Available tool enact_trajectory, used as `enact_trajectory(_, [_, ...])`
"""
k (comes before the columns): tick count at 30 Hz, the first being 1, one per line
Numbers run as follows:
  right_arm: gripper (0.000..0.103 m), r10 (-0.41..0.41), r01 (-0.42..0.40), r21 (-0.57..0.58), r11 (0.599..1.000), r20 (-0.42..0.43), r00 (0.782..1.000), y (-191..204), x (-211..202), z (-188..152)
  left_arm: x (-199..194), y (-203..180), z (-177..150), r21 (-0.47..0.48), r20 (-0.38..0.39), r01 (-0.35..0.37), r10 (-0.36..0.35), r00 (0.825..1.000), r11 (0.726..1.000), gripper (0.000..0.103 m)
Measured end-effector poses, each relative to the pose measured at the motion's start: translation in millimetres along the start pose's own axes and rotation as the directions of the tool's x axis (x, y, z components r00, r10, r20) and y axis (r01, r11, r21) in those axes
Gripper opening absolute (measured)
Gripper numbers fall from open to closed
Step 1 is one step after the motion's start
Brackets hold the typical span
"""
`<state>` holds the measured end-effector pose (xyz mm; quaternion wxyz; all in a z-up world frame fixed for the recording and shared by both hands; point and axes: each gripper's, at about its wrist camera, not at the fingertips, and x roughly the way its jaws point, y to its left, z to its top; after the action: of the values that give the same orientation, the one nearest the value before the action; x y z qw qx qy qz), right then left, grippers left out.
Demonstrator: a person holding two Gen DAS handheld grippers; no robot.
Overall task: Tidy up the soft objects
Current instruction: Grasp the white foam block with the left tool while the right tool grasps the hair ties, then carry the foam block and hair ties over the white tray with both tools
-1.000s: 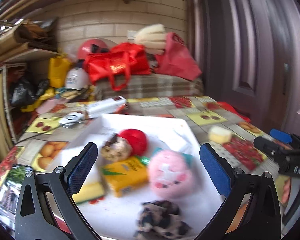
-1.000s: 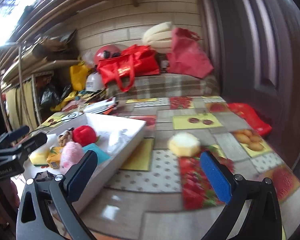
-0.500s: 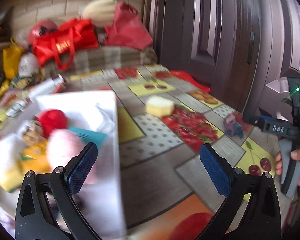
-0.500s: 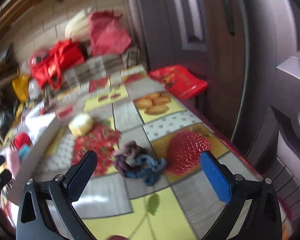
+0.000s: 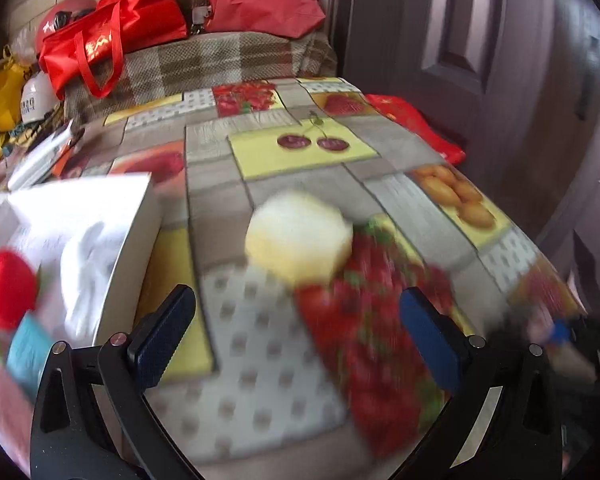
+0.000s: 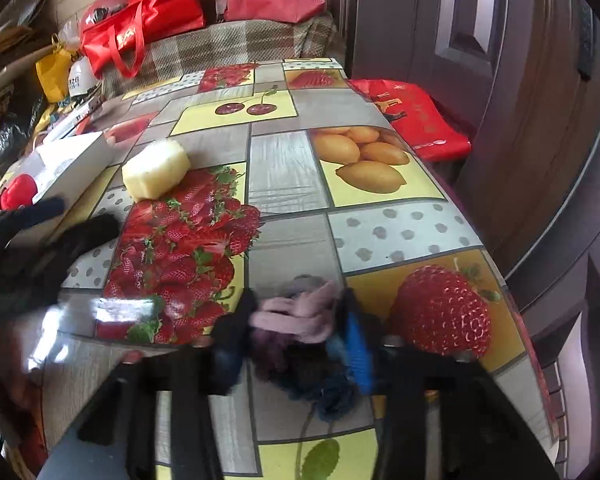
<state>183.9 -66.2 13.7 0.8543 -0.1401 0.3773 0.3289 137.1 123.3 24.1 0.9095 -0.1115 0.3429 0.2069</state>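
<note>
Right gripper point(image 6: 296, 336): low over the near part of the table, with its two fingers on each side of a soft bundle; the picture is blurred here, so I cannot tell for sure if the jaws already press it or only stand around it.
Soft bundle point(image 6: 296, 320): a pink, purple and blue knot of cloth lying on the tablecloth, between the printed strawberries picture and the single big strawberry picture.
Left gripper point(image 5: 296, 328): jaws wide apart and holding nothing; it hovers above the dotted square of the tablecloth. In the right wrist view it shows as a dark blurred shape at the left edge point(image 6: 40, 248).
Yellow sponge point(image 5: 300, 236): pale yellow block with a white top, resting on the table just ahead of the left gripper, between its two fingers in the view but not touched by them; it lies beside the white tray, on the corner of the strawberries picture point(image 6: 156, 168).
White tray point(image 5: 136, 240): at the left of the table; inside there are a red ball point(image 5: 6, 288), a white crumpled cloth point(image 5: 88, 268) and a turquoise piece point(image 5: 28, 344), all blurred.
Tablecloth point(image 6: 284, 160): glossy, with squares of fruit prints.
Red flat bag point(image 6: 412, 120): at the far right edge of the table, next to the dark door.
Far end: a checked blanket point(image 5: 204, 68) with red shopping bags point(image 5: 112, 32) on top of it, in front of a brick wall.
</note>
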Motion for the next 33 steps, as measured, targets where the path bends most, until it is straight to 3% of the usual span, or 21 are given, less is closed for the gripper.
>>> enact_trajectory(3, [0.039,0.025,-0.025,0.020,0.999,0.002,1.000,-4,1,1,19,-8,19,0.028,0.011,-0.059,0.059,0.998,0.998,0.102])
enact_trajectory(5, [0.039,0.036,-0.036,0.027,0.999,0.004,0.999,-6,0,1,37,-8,26,0.033,-0.029,-0.081,0.082,0.996,0.996,0.102])
enact_trajectory(9, [0.039,0.049,-0.049,0.028,0.998,0.002,0.999,-4,2,3,60,-2,32,0.005,-0.118,-0.061,0.061,0.991,0.998,0.102])
enact_trajectory(11, [0.039,0.051,-0.051,0.024,0.998,0.000,0.999,-3,3,4,68,-3,30,0.012,-0.164,-0.030,0.031,0.986,0.999,0.093])
enact_trajectory(12, [0.039,0.052,-0.052,0.022,0.998,0.000,0.999,-3,3,4,65,-5,30,0.022,-0.150,-0.021,0.024,0.988,1.000,0.087])
enact_trajectory(13, [0.039,0.053,-0.053,0.020,0.998,-0.001,0.999,-3,3,4,63,-7,29,0.035,-0.139,-0.015,0.020,0.990,0.999,0.070])
enact_trajectory(16, [0.039,0.053,-0.053,0.019,0.998,0.000,0.999,-3,3,4,55,-17,25,0.079,-0.121,0.014,-0.004,0.993,0.997,0.064])
enact_trajectory(21, [0.036,0.044,-0.045,0.023,0.999,0.020,0.999,-3,0,5,18,-21,14,0.089,-0.002,0.032,-0.032,1.000,0.996,0.063])
enact_trajectory(24, [0.036,0.038,-0.042,0.041,0.998,0.095,0.995,-7,-15,2,-12,-17,2,0.079,0.082,0.035,-0.042,0.996,0.996,0.063])
enact_trajectory(29, [0.036,0.004,-0.012,0.030,0.999,0.239,0.971,-1,-41,-4,-55,-7,-30,0.099,0.140,0.054,-0.068,0.988,0.994,0.063])
enact_trajectory(33, [0.036,0.028,-0.041,0.040,0.998,0.279,0.960,6,-51,-7,-82,2,-53,0.109,0.156,0.067,-0.084,0.984,0.992,0.063])
